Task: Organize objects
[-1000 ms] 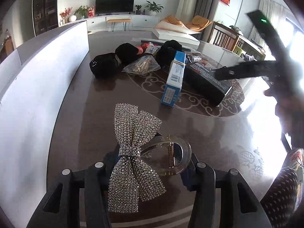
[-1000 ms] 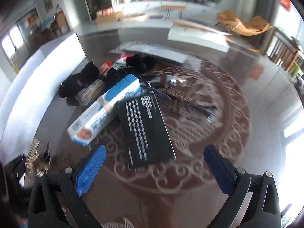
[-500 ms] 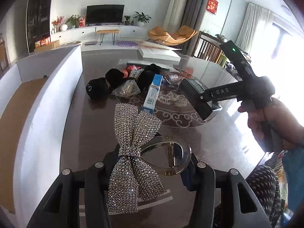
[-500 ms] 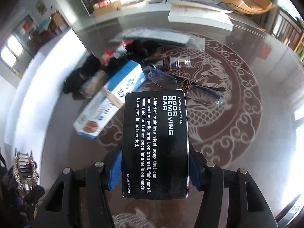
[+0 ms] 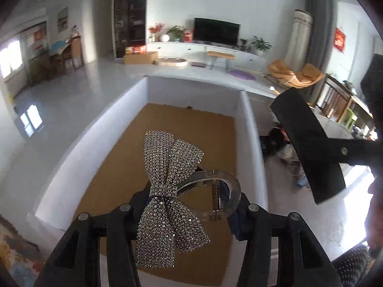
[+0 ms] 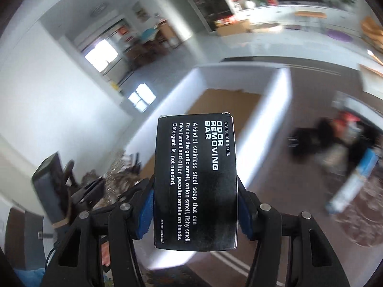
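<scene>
Between the blue pads of the right claw (image 6: 195,211) sits a black box (image 6: 195,181), clamped at its sides, its white print reading "ODOR REMOVING BAR". Those jaws have just been closing, and the box is what they caught. It is held off the table (image 6: 282,167), its far end reaching toward a white bin (image 6: 278,100) with a brown cardboard floor.

Over that same bin (image 5: 251,131), the left claw (image 5: 189,211) is clamped on a hair clip (image 5: 210,191): a clear curved clip with a metal spring and a rhinestone bow (image 5: 167,191) across its top. The bow stands up from the jaws and hangs out past them, above the brown floor of the bin, touching nothing below.

From the left wrist view, the black box (image 5: 308,143) shows again at the right, tilted, with the right claw's dark frame across it, beside and just right of the bin's wall. From the right wrist view, the left claw (image 6: 115,181) with the glittering bow appears blurred at the lower left.

Farther right on the dark table lie a blue and white box (image 6: 354,179) and a heap of black items (image 6: 318,138), well apart from both claws. Beyond are a TV (image 5: 216,31), plants and an orange chair (image 5: 294,74).
</scene>
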Demonstrator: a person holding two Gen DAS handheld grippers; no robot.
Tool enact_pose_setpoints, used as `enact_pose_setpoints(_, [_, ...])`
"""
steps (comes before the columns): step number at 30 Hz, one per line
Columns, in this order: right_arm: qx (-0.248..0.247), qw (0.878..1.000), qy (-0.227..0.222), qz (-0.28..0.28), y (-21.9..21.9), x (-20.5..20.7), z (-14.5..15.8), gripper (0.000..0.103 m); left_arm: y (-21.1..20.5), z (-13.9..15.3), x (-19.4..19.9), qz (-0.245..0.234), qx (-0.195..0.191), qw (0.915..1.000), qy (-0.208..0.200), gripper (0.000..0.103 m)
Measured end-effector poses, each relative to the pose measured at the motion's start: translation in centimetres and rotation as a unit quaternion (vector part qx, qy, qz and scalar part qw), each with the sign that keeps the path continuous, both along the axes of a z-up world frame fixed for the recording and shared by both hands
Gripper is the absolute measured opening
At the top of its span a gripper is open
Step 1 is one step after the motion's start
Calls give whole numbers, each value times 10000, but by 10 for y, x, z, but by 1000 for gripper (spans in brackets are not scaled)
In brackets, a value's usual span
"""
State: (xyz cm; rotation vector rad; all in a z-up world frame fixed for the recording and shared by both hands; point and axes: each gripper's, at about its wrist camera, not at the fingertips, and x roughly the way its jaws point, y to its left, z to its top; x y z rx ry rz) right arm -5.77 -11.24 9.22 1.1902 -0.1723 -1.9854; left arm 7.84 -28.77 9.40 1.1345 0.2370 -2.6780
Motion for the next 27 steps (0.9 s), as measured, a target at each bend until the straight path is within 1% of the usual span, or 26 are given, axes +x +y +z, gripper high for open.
enact_pose_setpoints(2, [65,9996,-19,259,-39,7,-13,59,-25,-15,4,328,-45,9992,-225,51])
enact_pose_setpoints(5, [200,9982,-101,555,-80,10,-35,60,-43,-39,0,546,-114,9963,-660,52])
enact_pose_setpoints(6, [291,9979,-145,565,-87,8,-42,63,-46,-46,-1,607,-108,9952,-764,54])
enact_pose_setpoints(7, [370,9979,-152,513,-90,6,-46,66,-48,-52,-2,654,-80,9942,-850,59])
enact_pose_setpoints(8, [401,9982,-123,426,-87,5,-47,72,-48,-55,-2,689,-63,9938,-869,63])
enact_pose_setpoints(9, [374,9987,-45,339,-80,3,-46,77,-47,-55,-2,707,-75,9942,-806,71])
enact_pose_setpoints(10, [357,9991,107,215,-68,5,-43,80,-43,-52,-1,714,-116,9949,-699,76])
enact_pose_setpoints(12, [406,9982,429,-96,-41,6,-33,89,-32,-44,-1,636,-206,9967,-467,79])
enact_pose_setpoints(13, [392,9975,551,-222,-27,7,-28,91,-25,-39,-2,548,-223,9977,-345,79])
enact_pose_setpoints(15, [453,9940,830,-554,4,9,-22,102,-7,-26,-6,270,-205,9994,-78,79])
enact_pose_setpoints(17, [663,9863,1134,-995,42,19,-20,103,22,-12,-8,-177,-127,9996,172,79])
enact_pose_setpoints(19, [941,9756,1360,-1447,81,26,-33,103,58,-2,-10,-737,-24,9966,361,80])
enact_pose_setpoints(20, [1092,9699,1422,-1645,100,26,-38,103,78,4,-12,-1000,31,9941,416,81])
enact_pose_setpoints(22, [1495,9563,1432,-2065,135,30,-56,103,125,10,-15,-1588,141,9861,475,89])
enact_pose_setpoints(23, [1704,9493,1357,-2266,153,30,-69,103,151,10,-13,-1871,200,9810,467,92])
enact_pose_setpoints(24, [1882,9434,1275,-2417,167,28,-83,103,173,7,-15,-2106,265,9763,433,97])
enact_pose_setpoints(25, [2042,9371,1204,-2563,181,24,-98,103,192,1,-16,-2326,329,9713,377,99])
enact_pose_setpoints(27, [2247,9264,1096,-2817,207,26,-117,103,229,-20,-24,-2598,349,9649,134,99])
